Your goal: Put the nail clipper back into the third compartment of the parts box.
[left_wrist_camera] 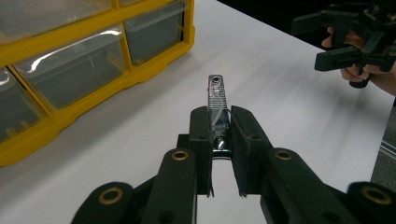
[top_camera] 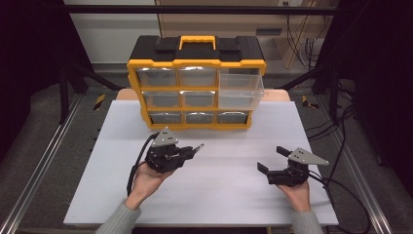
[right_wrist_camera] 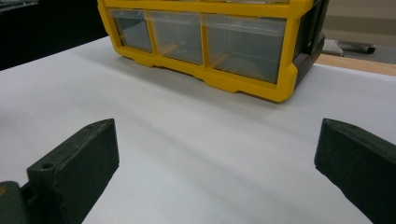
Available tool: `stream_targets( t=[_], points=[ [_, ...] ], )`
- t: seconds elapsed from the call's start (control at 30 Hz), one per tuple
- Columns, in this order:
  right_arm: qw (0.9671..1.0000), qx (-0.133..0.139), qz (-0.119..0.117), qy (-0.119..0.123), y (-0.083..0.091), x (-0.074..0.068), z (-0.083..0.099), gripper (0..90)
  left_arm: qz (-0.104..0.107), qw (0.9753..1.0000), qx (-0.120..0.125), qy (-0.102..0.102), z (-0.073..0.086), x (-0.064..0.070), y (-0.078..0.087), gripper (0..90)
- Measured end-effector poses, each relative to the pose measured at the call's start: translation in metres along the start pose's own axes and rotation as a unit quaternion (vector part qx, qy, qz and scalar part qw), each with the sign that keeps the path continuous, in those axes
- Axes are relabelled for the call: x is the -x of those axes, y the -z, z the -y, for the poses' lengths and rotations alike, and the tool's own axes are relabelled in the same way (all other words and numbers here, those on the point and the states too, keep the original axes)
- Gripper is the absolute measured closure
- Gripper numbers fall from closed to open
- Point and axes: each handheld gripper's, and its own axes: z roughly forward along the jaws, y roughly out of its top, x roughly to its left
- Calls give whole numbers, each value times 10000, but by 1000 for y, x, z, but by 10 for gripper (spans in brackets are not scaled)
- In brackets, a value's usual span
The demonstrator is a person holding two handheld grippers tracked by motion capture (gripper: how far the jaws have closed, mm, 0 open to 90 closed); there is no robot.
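My left gripper [top_camera: 191, 151] [left_wrist_camera: 218, 119] is shut on a small silver nail clipper [top_camera: 197, 147] [left_wrist_camera: 216, 100], whose tip sticks out past the jaws above the white tabletop [top_camera: 219, 195]. It hovers just in front of a yellow and black drawer organizer [top_camera: 195, 63] [left_wrist_camera: 70, 112] [right_wrist_camera: 219, 74]. One clear drawer [top_camera: 241, 90] on the organizer's right side is pulled out. My right gripper [top_camera: 272, 159] [right_wrist_camera: 219, 140] stands open over the table at the right with nothing between its jaws. It also appears far off in the left gripper view [left_wrist_camera: 355, 42].
The organizer stands at the back middle of the table, with several closed clear drawers [right_wrist_camera: 243, 44]. Black frame posts and cables [top_camera: 341, 122] flank the table. Bare white surface [right_wrist_camera: 187, 154] lies between the grippers and the organizer.
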Motion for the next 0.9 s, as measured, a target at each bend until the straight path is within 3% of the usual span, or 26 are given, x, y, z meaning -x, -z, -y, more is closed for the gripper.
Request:
stream_targets(
  t=[0.9],
  points=[
    [10000,2,-2,-5,0,0,0,6,49,9990,421,-162,-47,5,14,788]
  ],
)
